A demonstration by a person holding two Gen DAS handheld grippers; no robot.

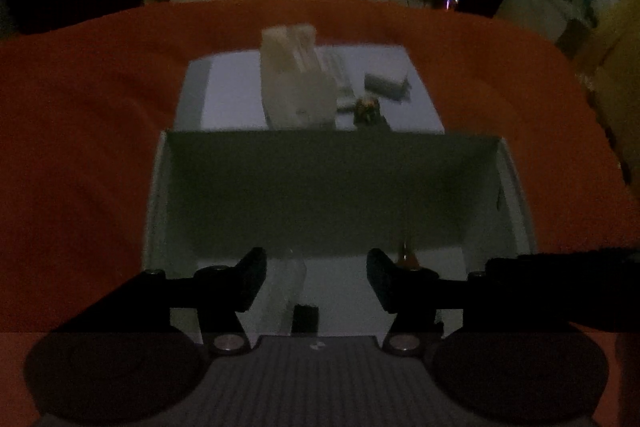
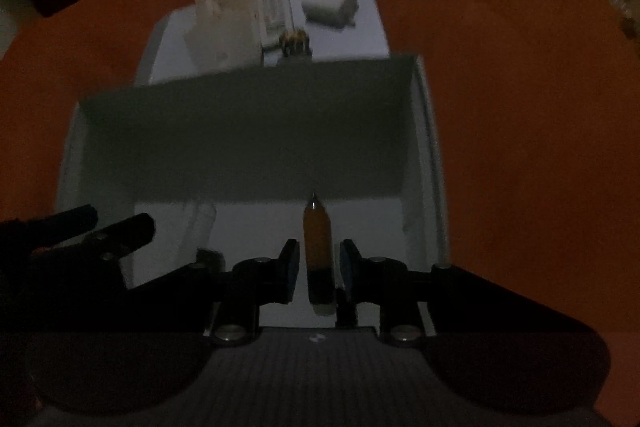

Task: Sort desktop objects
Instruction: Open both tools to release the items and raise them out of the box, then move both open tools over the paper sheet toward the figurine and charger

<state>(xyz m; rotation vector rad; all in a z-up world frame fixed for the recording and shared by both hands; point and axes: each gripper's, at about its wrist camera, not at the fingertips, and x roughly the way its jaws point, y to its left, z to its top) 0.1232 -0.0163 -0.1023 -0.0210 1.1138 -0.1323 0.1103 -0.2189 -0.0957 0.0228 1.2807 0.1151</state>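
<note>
While the right hand-held gripper [image 2: 319, 271] hangs low over the near end of a white box [image 2: 430, 147], its fingers stand slightly apart on either side of an orange pen [image 2: 318, 243] on the box floor, not yet pinching it. Light, stiff and probably slick, the pen looks best gripped at mid-barrel. To its left, the left hand-held gripper [image 1: 316, 277] is spread wide and empty; farther off, a pale holder [image 1: 296, 83] stands on the counter [image 1: 80, 147].

An orange pen [image 2: 318, 239] with a black end is seen lying lengthwise, tip pointing away, inside a white box [image 2: 424, 163], beside a clear tube [image 2: 202, 223] with a dark cap.
</note>
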